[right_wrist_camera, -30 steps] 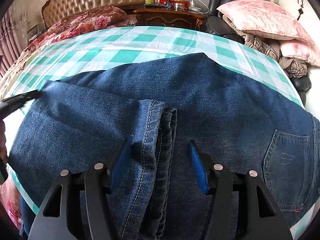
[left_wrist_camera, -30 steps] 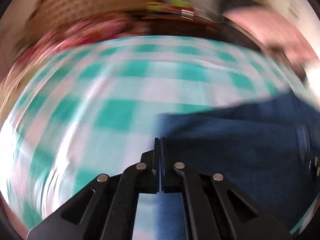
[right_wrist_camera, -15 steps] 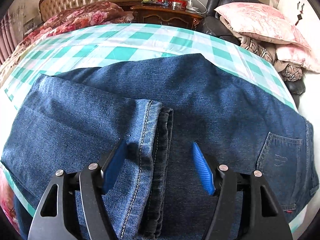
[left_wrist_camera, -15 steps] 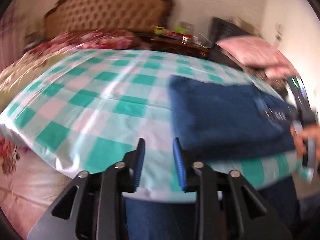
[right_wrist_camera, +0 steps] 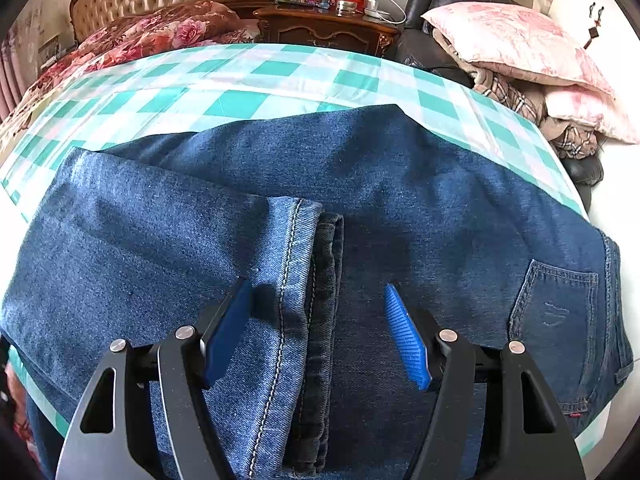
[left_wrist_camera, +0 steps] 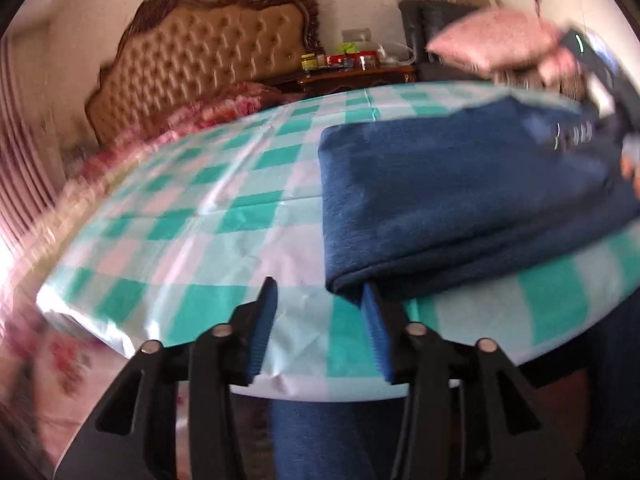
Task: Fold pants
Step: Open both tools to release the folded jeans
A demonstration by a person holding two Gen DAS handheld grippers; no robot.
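1. Denim, thick and dark blue: the pants (right_wrist_camera: 360, 184) lie folded once on the checked cloth (right_wrist_camera: 240, 80), legs doubled back over the seat. Heavy for cloth, limp across its width, stiff along seams and hems.
2. Left gripper (left_wrist_camera: 318, 322): jaws apart, have just been opening, nothing between them. The folded edge of the pants (left_wrist_camera: 460, 200) sits just ahead and to the right of its right pad (corner nearly touching, contact unclear through blur).
3. Leg hems (right_wrist_camera: 308, 300) lie directly between the right gripper's pads, stitched edge running toward the camera.
4. Right gripper (right_wrist_camera: 318, 312): jaws wide apart, hovering over the hems, pads not pressing on cloth.
5. Back pocket (right_wrist_camera: 556, 312) is to the right of the right gripper, near the waistband.
6. Handling call: grip stacked hems or the fold edge, all layers at once. Rough weave should not slip; a single-layer pinch would probably peel the stack apart.
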